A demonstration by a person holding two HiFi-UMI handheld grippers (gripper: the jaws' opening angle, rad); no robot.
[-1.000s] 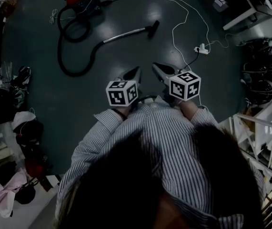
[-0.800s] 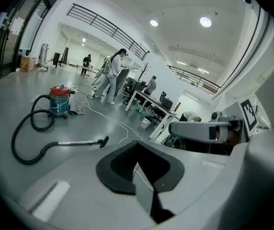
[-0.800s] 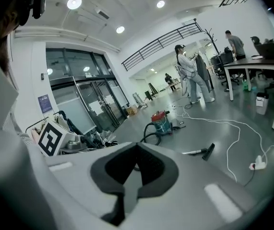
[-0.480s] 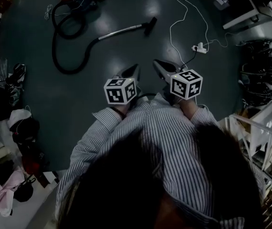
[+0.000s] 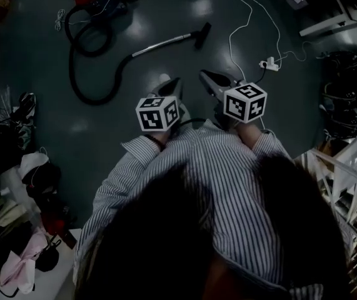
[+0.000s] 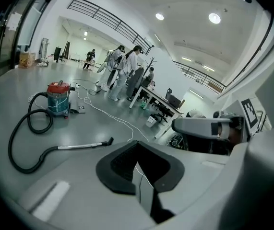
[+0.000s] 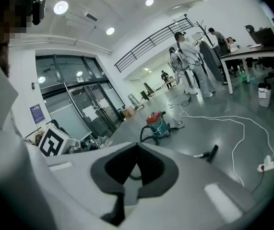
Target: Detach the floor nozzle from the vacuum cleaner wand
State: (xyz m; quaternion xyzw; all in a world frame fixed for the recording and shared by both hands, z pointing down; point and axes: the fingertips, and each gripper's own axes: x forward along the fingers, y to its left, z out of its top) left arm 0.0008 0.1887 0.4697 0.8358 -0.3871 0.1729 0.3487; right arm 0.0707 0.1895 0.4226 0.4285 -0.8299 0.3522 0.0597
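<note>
Head view: left gripper (image 5: 173, 85) and right gripper (image 5: 208, 79) are side by side. The floor nozzle (image 5: 202, 35) is on the wand (image 5: 162, 44), lying on the floor, far off. Step judged: approach.

Left gripper view: jaws together, nothing between them.

Right gripper view: jaws together, empty. Next move calls for closing in, opening both, then gripping the wand with one and the nozzle with the other.
</note>
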